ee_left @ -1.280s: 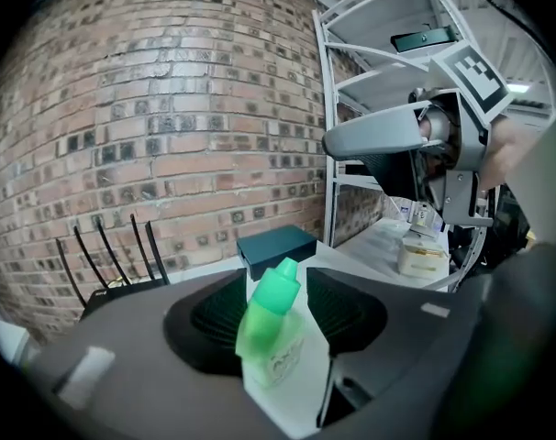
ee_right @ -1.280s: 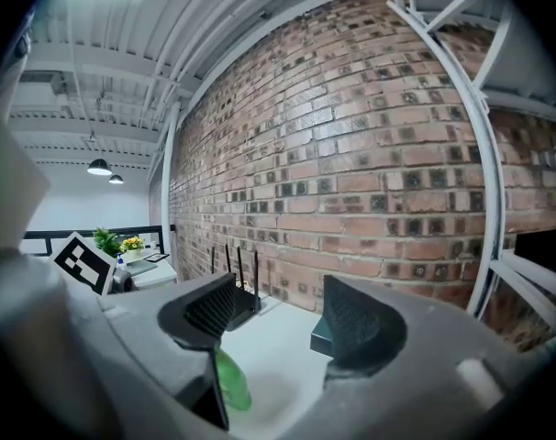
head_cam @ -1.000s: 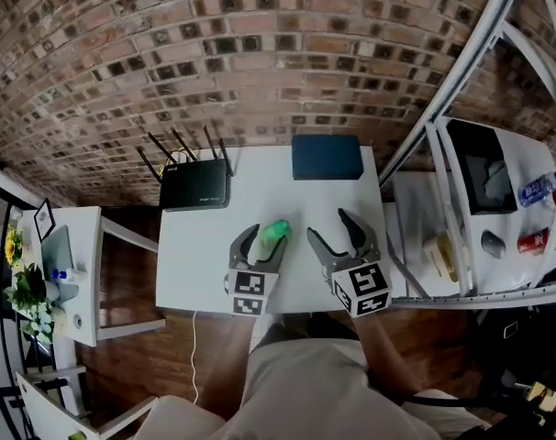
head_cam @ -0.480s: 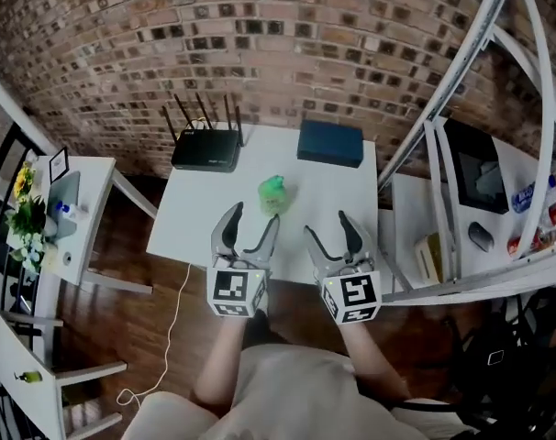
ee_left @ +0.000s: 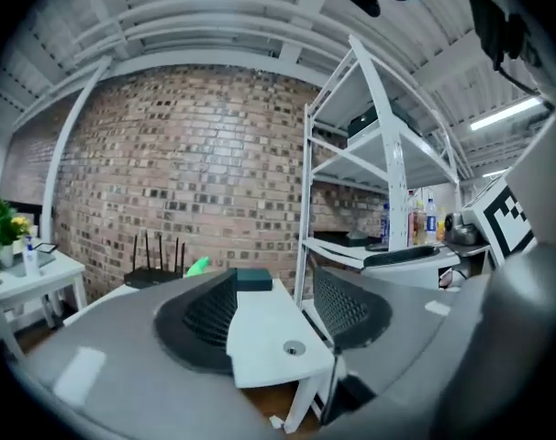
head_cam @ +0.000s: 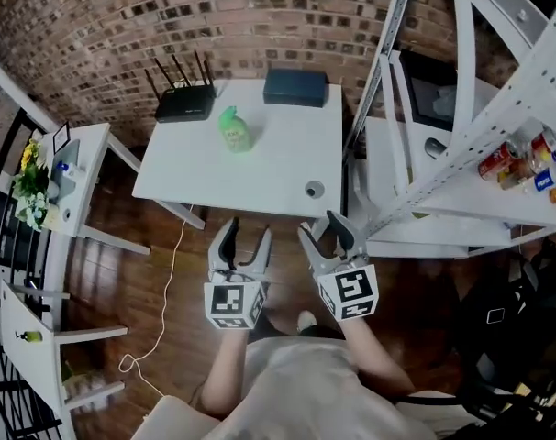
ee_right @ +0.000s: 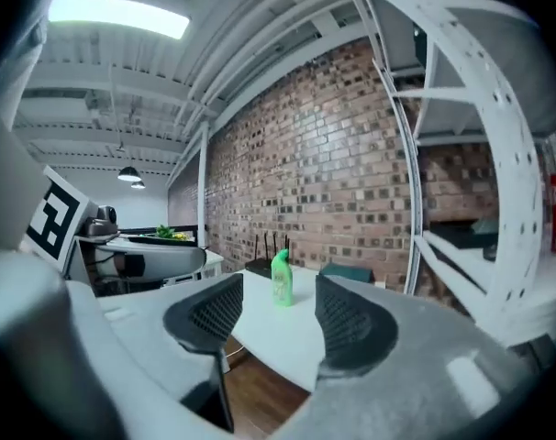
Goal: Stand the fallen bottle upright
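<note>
The green bottle [head_cam: 234, 128] stands upright on the white table [head_cam: 260, 168], nearer the table's far left. It also shows in the right gripper view [ee_right: 281, 280], and as a green tip in the left gripper view [ee_left: 197, 265]. Both grippers hang over the wooden floor, well off the table's near edge. My left gripper [head_cam: 246, 232] is open with nothing between its jaws, which are closing. My right gripper [head_cam: 320, 225] also shows a gap between its jaws and holds nothing. In the gripper views the left gripper [ee_left: 271, 293] and right gripper [ee_right: 269, 305] look along the table.
A black router [head_cam: 184, 104] and a dark blue box [head_cam: 296, 87] sit at the table's far edge. A small round fitting [head_cam: 314, 189] is near its front right corner. A white shelf rack [head_cam: 416, 108] stands right, a side table [head_cam: 72, 186] left, a white cable [head_cam: 163, 319] on the floor.
The left gripper has let go of the bottle, which now stands alone. Both grippers have drawn back off the table toward the person, and the table looks farther away.
</note>
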`<state>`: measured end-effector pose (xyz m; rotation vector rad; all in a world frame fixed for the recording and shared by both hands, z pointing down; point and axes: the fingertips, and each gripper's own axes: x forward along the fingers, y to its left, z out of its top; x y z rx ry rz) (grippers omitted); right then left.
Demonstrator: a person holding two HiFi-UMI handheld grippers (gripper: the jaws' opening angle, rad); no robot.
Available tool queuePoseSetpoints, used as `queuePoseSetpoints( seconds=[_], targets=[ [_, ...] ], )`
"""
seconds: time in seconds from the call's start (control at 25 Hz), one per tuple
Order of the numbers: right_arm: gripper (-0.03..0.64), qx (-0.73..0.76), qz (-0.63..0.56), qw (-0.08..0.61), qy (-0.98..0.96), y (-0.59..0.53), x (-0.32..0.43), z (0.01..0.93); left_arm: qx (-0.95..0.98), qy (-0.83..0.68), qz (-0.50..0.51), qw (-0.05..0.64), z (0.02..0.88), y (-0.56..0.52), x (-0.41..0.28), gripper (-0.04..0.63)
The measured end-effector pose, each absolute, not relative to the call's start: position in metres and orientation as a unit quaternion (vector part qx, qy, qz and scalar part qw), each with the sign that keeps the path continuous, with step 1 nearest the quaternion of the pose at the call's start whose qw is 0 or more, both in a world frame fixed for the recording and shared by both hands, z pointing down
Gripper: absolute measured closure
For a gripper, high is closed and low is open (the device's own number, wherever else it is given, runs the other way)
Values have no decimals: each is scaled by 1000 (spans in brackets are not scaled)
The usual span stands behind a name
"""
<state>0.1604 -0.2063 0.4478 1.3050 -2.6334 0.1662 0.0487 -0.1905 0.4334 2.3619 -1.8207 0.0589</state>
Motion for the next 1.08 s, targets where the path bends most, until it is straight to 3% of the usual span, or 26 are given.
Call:
queuePoseSetpoints(
  seconds=[0.2,0.36,0.44,0.52,1.08],
  targets=[
    [383,485,-15,70,-871,-201,181,388,801,-599,-20,7,368,-186,56,327],
    [375,505,-24,72,-860,-195,170,383,796,-605,-6,2,367,-165,38,324],
    [258,516,-44,72,-852,-189,156,375,785,-620,1,2,369,-151,15,324],
    [236,512,-59,64,-855,-184,136,367,771,-637,7,-13,364,-143,-10,326],
    [238,473,-34,88,-876,-153,49,383,752,-658,15,-16,359,-113,-91,345]
  ],
)
